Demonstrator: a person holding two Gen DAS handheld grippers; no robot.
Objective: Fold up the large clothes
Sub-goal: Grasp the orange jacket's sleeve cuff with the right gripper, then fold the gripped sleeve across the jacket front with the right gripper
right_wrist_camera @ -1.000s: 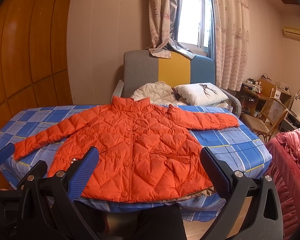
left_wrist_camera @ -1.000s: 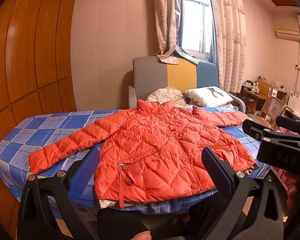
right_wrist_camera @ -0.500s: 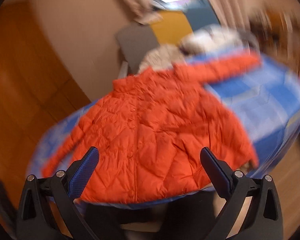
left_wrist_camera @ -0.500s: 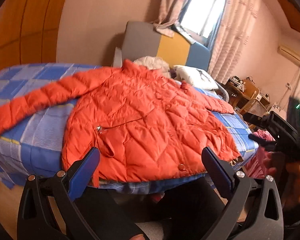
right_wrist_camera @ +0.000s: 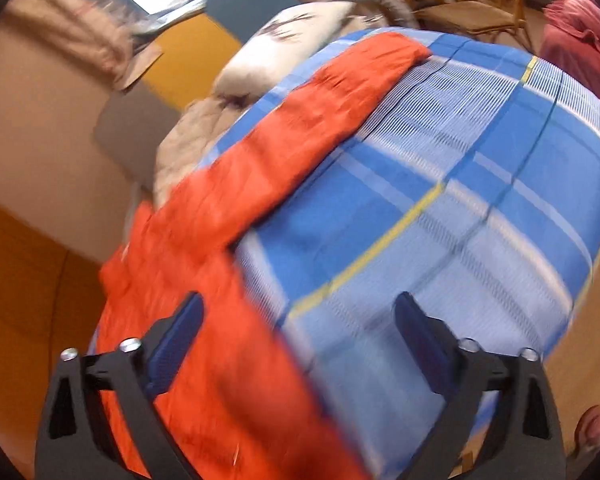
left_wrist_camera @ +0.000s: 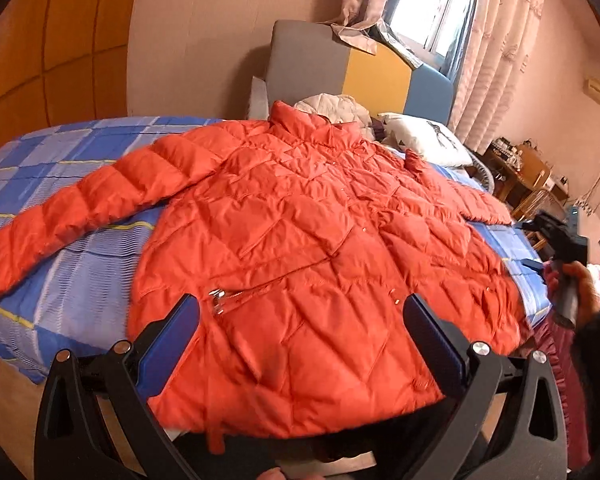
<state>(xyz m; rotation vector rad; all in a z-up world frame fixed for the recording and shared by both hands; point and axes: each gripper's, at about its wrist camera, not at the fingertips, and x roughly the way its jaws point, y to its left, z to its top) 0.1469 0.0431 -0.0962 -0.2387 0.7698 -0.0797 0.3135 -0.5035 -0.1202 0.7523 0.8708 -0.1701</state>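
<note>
Jacket [left_wrist_camera: 300, 248] lies flat, front up, on the blue checked bed [left_wrist_camera: 60, 264], collar toward the headboard [left_wrist_camera: 360, 68], hem nearest the left tongs [left_wrist_camera: 300, 336], sleeves stretched out sideways. Both tongs gape wide, holding nothing. The right tongs [right_wrist_camera: 300, 332] hang over the jacket's side seam, its sleeve [right_wrist_camera: 300, 120] running away ahead, so the right hand looks nearer that sleeve.

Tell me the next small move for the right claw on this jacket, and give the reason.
Probably lower the right claw toward the jacket's right sleeve and grip it, ready to fold it inward. The orange jacket lies flat and unfolded on the checked bed, sleeves spread, and both claws are open and holding nothing. The left claw hovers over the hem.
</note>
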